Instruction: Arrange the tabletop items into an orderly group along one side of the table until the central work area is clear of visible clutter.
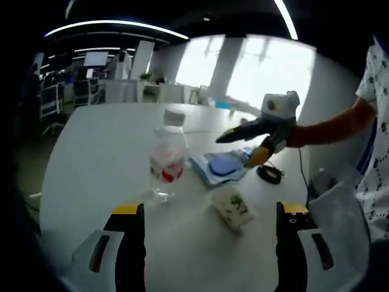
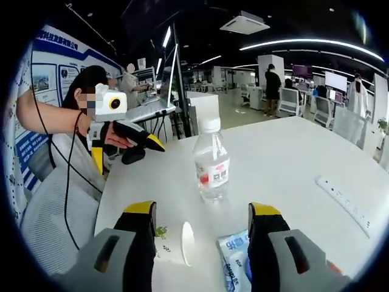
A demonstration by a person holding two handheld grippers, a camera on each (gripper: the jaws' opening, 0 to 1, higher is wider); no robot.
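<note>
Water bottle (image 2: 211, 159) stands upright near the table's middle, white cap on, red-and-white label — we can't read the print. In the left gripper view the same bottle (image 1: 166, 159) sits just ahead of our left gripper (image 1: 211, 225), whose jaws are spread wide with nothing between them.

Paper cup (image 1: 233, 207) lies on its side on the white table (image 1: 97, 158), green leaf mark on its wall; no legible text. In the right gripper view the cup (image 2: 172, 242) lies between the right gripper (image 2: 203, 222) jaws, mouth toward the blue packet (image 2: 236, 261). Those jaws are parted too — we can't tell if they touch the cup.

The packet carries white characters, too blurred to read. In the left gripper view the packet (image 1: 220, 166) lies beside the bottle, just under the right gripper's tips.

A white power strip (image 2: 343, 202) lies well apart, toward the table's far edge. A black round object (image 1: 269, 174) rests near the packet. Wall poster (image 2: 51, 73) has blue headings, unreadable.
</note>
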